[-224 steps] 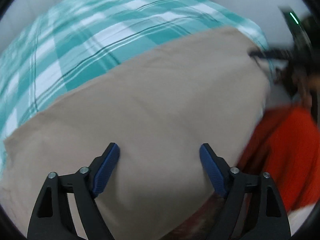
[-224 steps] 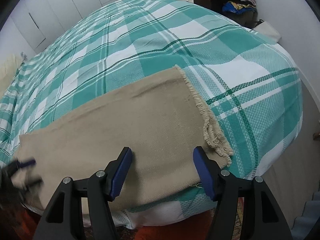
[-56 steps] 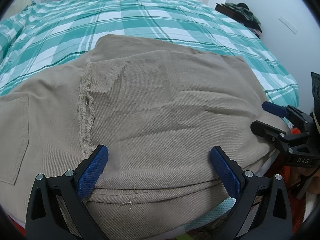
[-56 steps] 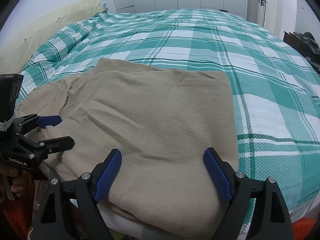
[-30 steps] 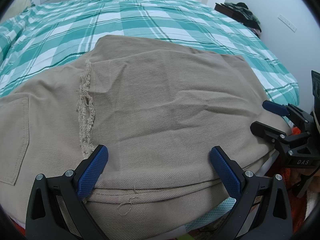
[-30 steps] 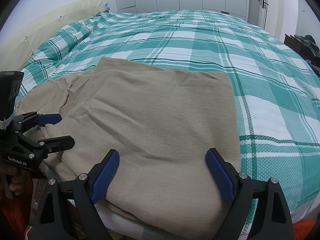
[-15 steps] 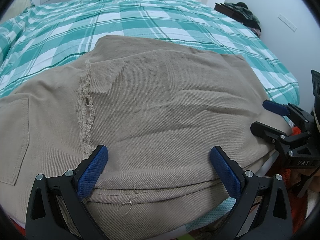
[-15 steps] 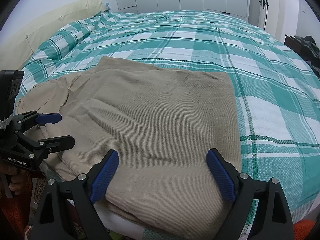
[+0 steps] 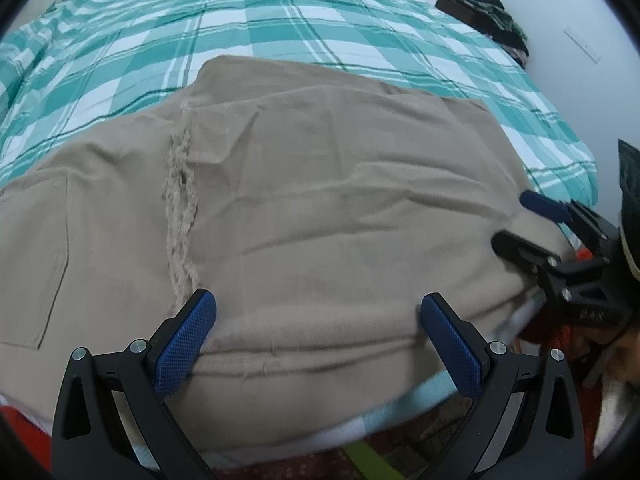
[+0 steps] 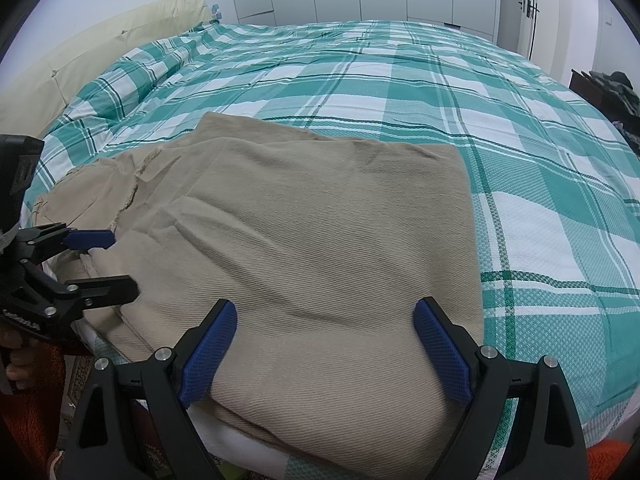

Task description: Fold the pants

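Only the left wrist view showed the khaki pants' (image 9: 320,208) frayed hem (image 9: 182,216) at centre-left; the left gripper (image 9: 316,344) and right gripper (image 10: 324,344) gaped wide, empty.

Both wrist views close above the bed (image 10: 400,80) edge, angled down across the pants (image 9: 340,208). Left looking from the pants' left half, right from their right half; each catching the other gripper.

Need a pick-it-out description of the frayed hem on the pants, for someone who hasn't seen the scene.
Find the bed with the teal-and-white plaid cover; tan pants lie folded at its near edge. On their left part, a ragged, fringed strip runs front to back: the frayed hem, the only rough edge on otherwise smooth cloth.
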Demonstrator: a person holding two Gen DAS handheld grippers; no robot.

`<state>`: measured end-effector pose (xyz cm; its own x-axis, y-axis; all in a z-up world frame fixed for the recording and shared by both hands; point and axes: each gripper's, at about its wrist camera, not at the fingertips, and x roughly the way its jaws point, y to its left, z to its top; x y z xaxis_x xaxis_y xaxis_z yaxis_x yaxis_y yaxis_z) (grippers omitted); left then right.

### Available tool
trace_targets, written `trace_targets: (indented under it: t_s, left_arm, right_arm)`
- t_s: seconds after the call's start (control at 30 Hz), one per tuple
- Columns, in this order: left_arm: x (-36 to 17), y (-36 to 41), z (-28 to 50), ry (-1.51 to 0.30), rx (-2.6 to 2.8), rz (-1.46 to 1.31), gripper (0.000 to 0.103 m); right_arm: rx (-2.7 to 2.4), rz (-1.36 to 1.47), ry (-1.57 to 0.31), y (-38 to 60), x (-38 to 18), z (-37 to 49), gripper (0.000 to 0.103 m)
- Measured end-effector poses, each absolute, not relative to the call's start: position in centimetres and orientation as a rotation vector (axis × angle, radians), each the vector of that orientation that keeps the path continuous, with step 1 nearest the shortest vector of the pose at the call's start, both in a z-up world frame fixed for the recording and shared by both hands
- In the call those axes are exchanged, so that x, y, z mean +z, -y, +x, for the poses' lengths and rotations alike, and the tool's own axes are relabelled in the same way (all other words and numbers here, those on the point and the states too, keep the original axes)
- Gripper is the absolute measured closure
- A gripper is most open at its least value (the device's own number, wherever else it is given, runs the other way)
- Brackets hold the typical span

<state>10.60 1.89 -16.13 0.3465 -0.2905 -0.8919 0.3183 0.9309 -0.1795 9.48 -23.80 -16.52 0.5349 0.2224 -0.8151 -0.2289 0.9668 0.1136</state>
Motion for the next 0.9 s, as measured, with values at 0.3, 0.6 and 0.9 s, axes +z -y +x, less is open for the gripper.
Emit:
trace_targets:
  t_s: [0.3, 0.6, 0.9]
  left_arm:
    - [-15.6, -0.8, 9.2, -1.141, -0.372, 0.185, 0.001]
    - [-12.2, -6.1, 8.5, -1.159, -0.36, -0.115, 0.002]
    - [-7.2, -20.5, 5.8, -1.0, -0.198, -0.512, 0.002]
  right_arm:
    - [0.273, -0.01, -0.971, 23.7, -16.6, 9.5, 0.012]
    - [0.28, 0.002, -0.968, 24.1, -16.7, 9.7, 0.012]
    - [0.286, 0.002, -0.972, 24.2, -16.8, 9.7, 0.009]
